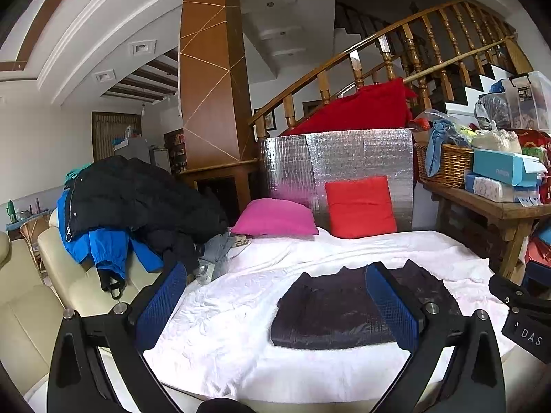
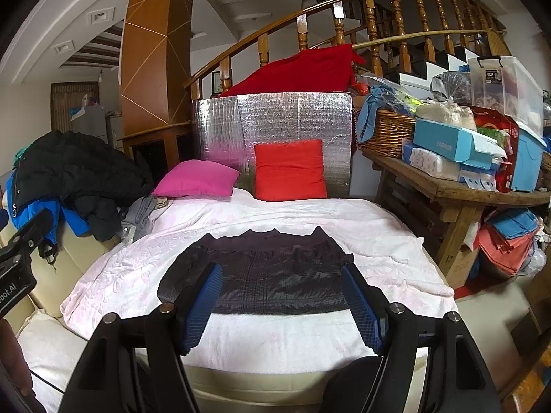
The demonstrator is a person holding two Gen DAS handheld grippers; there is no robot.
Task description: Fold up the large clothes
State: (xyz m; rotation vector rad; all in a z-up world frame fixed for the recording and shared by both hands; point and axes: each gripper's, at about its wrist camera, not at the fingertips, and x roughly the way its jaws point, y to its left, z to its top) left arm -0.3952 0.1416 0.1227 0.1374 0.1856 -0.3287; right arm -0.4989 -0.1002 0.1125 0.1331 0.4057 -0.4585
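Garment, dark quilted jacket, folded flat on white textured bed cover. Left gripper fingers spread wide, empty, above cover beside jacket. Right gripper fingers likewise spread, empty, over jacket's near edge.

jacket lies on sheet

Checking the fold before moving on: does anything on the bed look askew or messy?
The dark folded garment lies flat and tidy on the white blanket. Only the coat pile at the left is heaped unfolded.
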